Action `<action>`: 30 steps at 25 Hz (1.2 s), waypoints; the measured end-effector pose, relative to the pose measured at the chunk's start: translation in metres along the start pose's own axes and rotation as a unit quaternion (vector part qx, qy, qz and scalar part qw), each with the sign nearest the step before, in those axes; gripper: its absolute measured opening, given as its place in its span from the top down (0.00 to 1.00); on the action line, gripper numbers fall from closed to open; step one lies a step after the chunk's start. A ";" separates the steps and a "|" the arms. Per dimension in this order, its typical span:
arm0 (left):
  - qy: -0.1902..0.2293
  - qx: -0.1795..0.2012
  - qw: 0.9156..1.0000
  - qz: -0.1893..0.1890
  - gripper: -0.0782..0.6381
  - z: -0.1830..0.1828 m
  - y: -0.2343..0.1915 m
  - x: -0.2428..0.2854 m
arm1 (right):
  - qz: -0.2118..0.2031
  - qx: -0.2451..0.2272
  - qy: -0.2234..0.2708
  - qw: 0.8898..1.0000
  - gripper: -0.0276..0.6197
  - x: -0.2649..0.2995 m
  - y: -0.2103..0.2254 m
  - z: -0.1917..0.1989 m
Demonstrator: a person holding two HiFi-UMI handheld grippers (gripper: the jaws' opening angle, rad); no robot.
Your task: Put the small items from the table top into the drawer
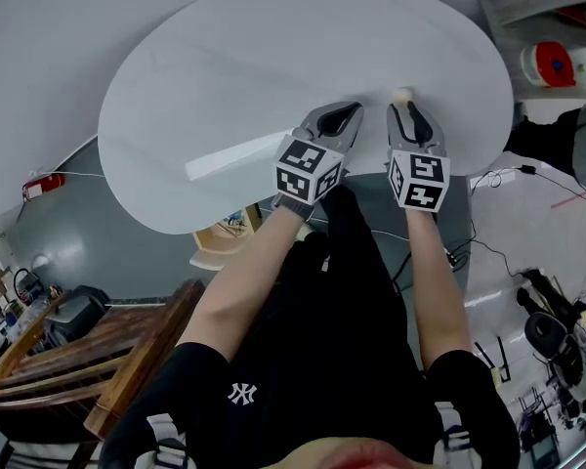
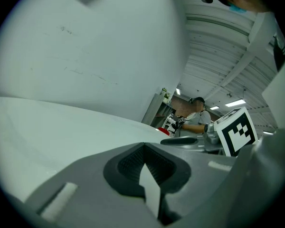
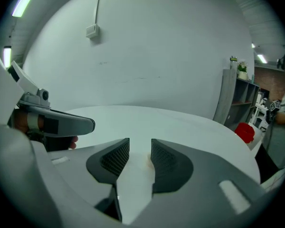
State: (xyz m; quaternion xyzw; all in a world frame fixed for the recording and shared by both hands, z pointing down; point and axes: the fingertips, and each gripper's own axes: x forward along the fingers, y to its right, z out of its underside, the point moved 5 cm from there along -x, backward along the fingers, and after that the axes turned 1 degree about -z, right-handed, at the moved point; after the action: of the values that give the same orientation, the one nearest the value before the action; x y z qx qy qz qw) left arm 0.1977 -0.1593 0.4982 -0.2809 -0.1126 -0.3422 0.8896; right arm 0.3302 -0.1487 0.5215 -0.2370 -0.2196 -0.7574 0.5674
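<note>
My two grippers rest side by side on the round white table point(image 1: 273, 57) near its front edge. The left gripper point(image 1: 338, 119) is shut, and in its own view the dark pads point(image 2: 145, 167) meet with nothing between them. At the tips of the right gripper point(image 1: 408, 113) sits a small cream item point(image 1: 402, 94). In the right gripper view the jaws point(image 3: 140, 158) stand a narrow gap apart, and a pale peach patch of that item point(image 3: 147, 161) shows between them. Under the table's front edge a pale wooden piece point(image 1: 220, 244) sticks out, possibly the drawer.
A red and white object point(image 1: 547, 63) lies on the floor beyond the table at the right. Cables point(image 1: 498, 176) run there too. A dark wooden bench point(image 1: 98, 345) stands at the lower left. A person point(image 2: 198, 115) works at a shelf far behind.
</note>
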 end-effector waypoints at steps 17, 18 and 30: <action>-0.027 -0.003 1.000 0.006 0.89 0.012 -0.006 0.039 | 0.013 0.009 -0.053 0.998 0.59 0.046 0.030 0.029; -0.028 -0.004 1.000 0.005 0.89 0.013 -0.006 0.039 | 0.013 0.009 -0.055 0.998 0.59 0.049 0.030 0.030; -0.024 -0.008 1.000 -0.007 0.89 0.011 -0.013 0.033 | 0.004 -0.003 -0.066 0.998 0.68 0.053 0.030 0.026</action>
State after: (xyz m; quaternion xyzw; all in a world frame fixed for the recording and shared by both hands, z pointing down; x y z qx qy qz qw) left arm 0.2135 -0.1784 0.5258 -0.2951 -0.1330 -0.3428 0.8819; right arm 0.3488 -0.1810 0.5764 -0.2897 -0.2531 -0.7383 0.5540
